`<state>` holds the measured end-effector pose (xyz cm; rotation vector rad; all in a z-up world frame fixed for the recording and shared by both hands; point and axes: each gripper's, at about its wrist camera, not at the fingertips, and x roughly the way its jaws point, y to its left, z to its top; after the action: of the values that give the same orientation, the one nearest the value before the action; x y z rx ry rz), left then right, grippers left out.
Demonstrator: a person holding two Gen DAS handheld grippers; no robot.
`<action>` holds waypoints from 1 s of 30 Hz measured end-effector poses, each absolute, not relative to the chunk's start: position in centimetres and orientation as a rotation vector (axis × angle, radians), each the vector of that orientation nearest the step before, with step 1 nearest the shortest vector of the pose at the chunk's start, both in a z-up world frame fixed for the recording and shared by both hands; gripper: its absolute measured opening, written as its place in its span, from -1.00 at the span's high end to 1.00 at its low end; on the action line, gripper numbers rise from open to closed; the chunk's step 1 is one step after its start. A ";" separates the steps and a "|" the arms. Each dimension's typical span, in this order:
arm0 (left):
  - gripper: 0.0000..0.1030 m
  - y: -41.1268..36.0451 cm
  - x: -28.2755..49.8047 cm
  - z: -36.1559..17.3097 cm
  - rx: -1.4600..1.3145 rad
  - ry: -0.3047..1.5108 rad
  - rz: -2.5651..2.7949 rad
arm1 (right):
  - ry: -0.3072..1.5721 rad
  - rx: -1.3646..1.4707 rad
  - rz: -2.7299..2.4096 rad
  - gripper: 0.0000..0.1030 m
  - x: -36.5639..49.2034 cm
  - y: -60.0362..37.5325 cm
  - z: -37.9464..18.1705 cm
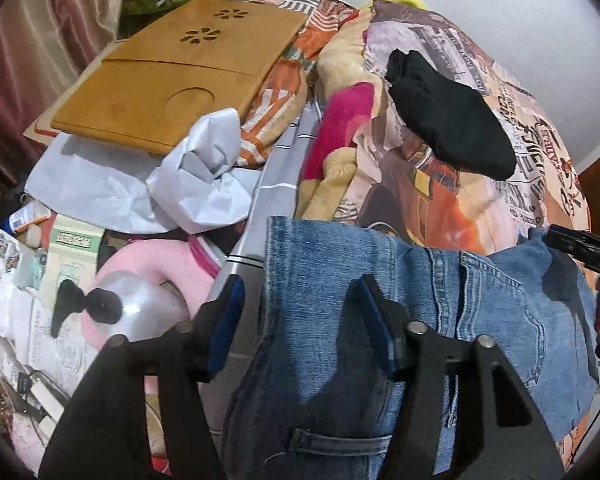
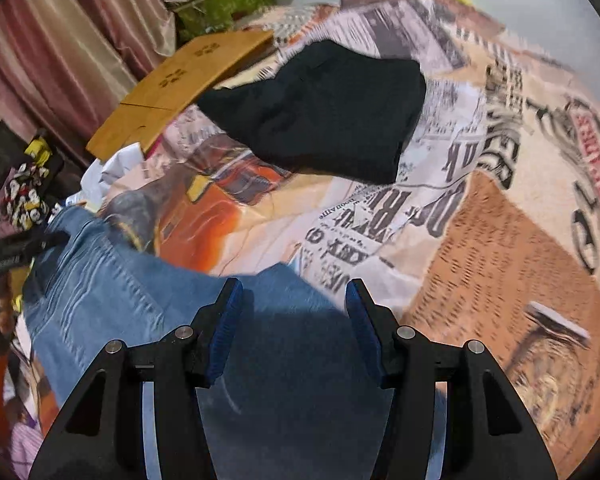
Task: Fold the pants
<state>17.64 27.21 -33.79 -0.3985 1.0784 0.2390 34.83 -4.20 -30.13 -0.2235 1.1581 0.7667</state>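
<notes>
My left tongs [image 1: 300, 312] and right tongs [image 2: 294, 312] both gape over the faded blue denim jeans [image 1: 320, 340], whose length runs toward the frame's bottom.

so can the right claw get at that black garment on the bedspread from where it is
Probably yes. The right claw is open over the jeans, and the black garment lies farther ahead on the printed bedspread. Only bare bedspread shows between them, with nothing on top of the garment.
</notes>
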 end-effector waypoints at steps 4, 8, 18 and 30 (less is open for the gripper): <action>0.48 26.1 17.5 -33.5 -0.362 1.053 0.238 | 1.183 -0.215 0.814 0.17 35.0 -3.6 -31.1; 0.86 25.3 17.0 -33.1 -0.279 1.040 0.291 | 1.129 -0.301 0.853 0.70 33.2 -2.8 -30.6; 0.89 26.1 15.2 -33.8 -0.180 1.039 0.412 | 0.979 -0.420 0.766 0.97 31.9 -2.7 -29.6; 0.86 24.4 14.1 -30.1 -0.186 1.025 0.355 | 1.045 -0.260 0.692 0.93 30.7 -9.7 -25.3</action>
<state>14.07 24.44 -30.09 -0.1861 1.0248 0.3545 30.68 -9.71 -25.29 -0.2597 1.0450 0.6915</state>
